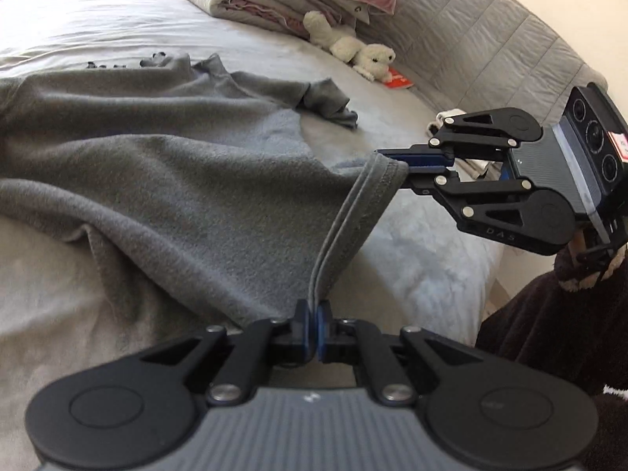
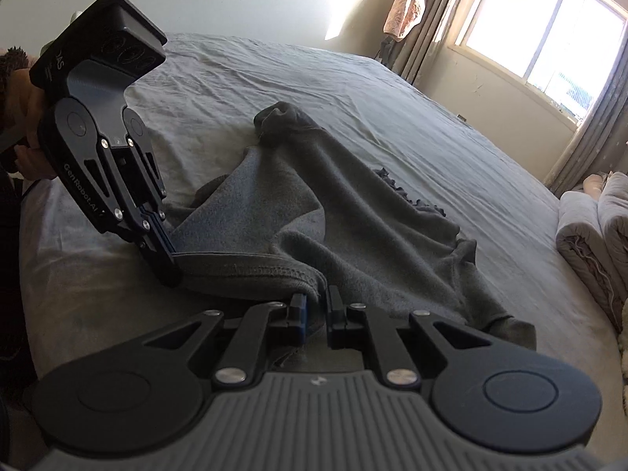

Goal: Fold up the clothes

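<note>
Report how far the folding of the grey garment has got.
Done: the grey garment lies spread on the bed, though rumpled. In hand: the left tongs and right tongs each pinch its stitched hem, stretched between them. Left: no fold shows yet; the sleeve lies bunched.

The left wrist camera sits low and close behind the left gripper (image 1: 314, 324), looking across the bed (image 1: 98, 23) toward the far headboard (image 1: 471, 39). The right wrist camera looks the other way, toward the window (image 2: 549, 35). Both see the grey shirt (image 1: 176, 165) up close.
</note>
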The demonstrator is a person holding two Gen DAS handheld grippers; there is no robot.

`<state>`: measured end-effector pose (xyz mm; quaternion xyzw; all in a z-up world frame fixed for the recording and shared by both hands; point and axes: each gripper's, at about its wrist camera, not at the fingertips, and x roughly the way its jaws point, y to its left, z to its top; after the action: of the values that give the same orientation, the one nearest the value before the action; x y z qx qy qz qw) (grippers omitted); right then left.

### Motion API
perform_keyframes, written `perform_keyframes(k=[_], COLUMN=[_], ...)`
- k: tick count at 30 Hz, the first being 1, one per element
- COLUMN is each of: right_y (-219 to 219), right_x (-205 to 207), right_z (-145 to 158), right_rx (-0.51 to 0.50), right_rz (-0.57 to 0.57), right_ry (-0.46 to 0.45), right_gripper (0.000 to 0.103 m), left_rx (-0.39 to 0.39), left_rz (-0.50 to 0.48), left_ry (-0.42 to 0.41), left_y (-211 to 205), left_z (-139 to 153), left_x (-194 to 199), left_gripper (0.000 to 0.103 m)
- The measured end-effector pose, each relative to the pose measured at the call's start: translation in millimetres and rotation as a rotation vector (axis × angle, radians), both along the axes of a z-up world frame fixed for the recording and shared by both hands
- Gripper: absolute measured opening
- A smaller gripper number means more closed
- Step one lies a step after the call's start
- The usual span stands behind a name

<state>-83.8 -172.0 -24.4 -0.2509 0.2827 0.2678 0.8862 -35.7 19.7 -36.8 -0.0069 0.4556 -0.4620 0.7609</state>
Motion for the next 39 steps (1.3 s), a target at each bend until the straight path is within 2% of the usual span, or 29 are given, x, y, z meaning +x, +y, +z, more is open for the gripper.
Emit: perform_keyframes(k=[2, 4, 6, 9, 11, 13, 15, 19, 21, 24, 26, 27, 29, 30, 33, 35, 39], right_y=[1.5, 3.1, -2.7, -27.6, -43.7, -56.9, -67.2, -83.8, -87.7, -82.0, -74.9, -71.4, -64.3, -60.8, -58.0, -60.2, -72.6], right_x=[2.0, 4.2, 4.5, 4.1, 6.1, 13.3, 23.1, 44.2, 50.2, 55.1, 56.7, 57.5, 59.1, 59.9, 47.5, 36.3, 12.1], right_z=[-8.8, -17.3, -15.3, -1.3, 5.4, 7.1, 2.1, -16.5, -25.1, -34.5, -39.2, -41.6, -46.3, -48.7, -33.8, -21.2, -0.9], right_rx=[0.006, 0.013, 0.044, 0.190, 0.290, 0.372, 0.432, 0.548, 0.626, 0.683, 0.697, 0.704, 0.718, 0.725, 0.676, 0.627, 0.621], right_rz=[-0.003, -0.007, -0.006, -0.020, -0.047, -0.108, -0.194, -0.364, -0.395, -0.412, -0.420, -0.424, -0.432, -0.436, -0.445, -0.472, -0.534], right_ry=[0.038, 0.075, 0.106, 0.168, 0.195, 0.222, 0.269, 0.396, 0.452, 0.489, 0.496, 0.500, 0.507, 0.511, 0.445, 0.397, 0.330], right_gripper=[0.011, 0.013, 0.019, 0.026, 0.031, 0.031, 0.031, 0.031, 0.031, 0.031, 0.031, 0.030, 0.009, 0.009, 0.009, 0.009, 0.009], left_rx=[0.032, 0.033, 0.024, -0.005, -0.017, -0.025, -0.024, 0.015, 0.010, 0.005, 0.001, -0.002, 0.017, 0.030, 0.055, 0.071, 0.087], left_rz=[0.002, 0.009, 0.032, 0.087, 0.146, 0.218, 0.300, 0.403, 0.432, 0.468, 0.490, 0.497, 0.510, 0.522, 0.564, 0.596, 0.674], left_ry=[0.010, 0.015, 0.000, -0.041, -0.068, -0.082, -0.058, -0.021, -0.020, -0.009, 0.008, 0.017, 0.004, -0.006, -0.041, -0.029, -0.008], left_y=[0.0, 3.4, 12.6, 34.6, 47.3, 58.0, 62.4, 57.5, 56.9, 57.3, 59.2, 59.8, 59.8, 60.6, 68.8, 78.0, 99.1], left_z=[-6.0, -4.7, 3.0, 18.5, 25.1, 27.7, 22.1, 6.2, 2.4, -2.0, -3.7, -3.5, 2.7, 6.8, 17.8, 22.9, 33.0], left_x=[-1.8, -2.8, -5.2, -6.7, -3.9, 2.5, 13.9, 30.0, 33.5, 36.4, 36.3, 35.9, 31.6, 28.0, 11.9, 3.7, -6.9], left_gripper=[0.004, 0.004, 0.007, 0.018, 0.034, 0.037, 0.037, 0.035, 0.035, 0.022, 0.009, 0.009, 0.008, 0.008, 0.007, 0.007, 0.004])
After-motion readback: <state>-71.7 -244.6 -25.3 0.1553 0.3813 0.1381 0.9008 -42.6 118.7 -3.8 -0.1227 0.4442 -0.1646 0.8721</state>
